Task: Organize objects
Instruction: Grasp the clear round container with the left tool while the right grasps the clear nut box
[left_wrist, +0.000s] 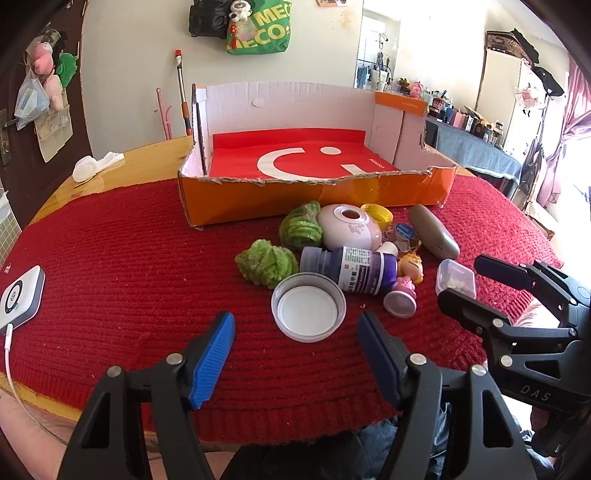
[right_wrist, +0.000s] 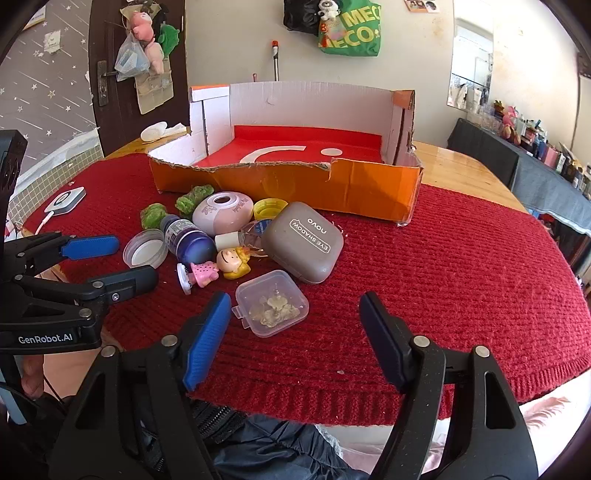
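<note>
No sorting is evident: the box (right_wrist: 280, 184) at upper centre holds only its red liner, the clutter (right_wrist: 236, 243) lies heaped on the counter (right_wrist: 461, 266) before it, and left fingers (left_wrist: 295, 354) and right fingers (right_wrist: 295, 336) hover released, grasping nothing.

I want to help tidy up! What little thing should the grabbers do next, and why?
Probably ease the right gripper forward and close on the clear plastic case. Its jaws are open and empty, the case lies nearest, just ahead of them, and the orange box behind the pile holds none of the objects yet.
</note>
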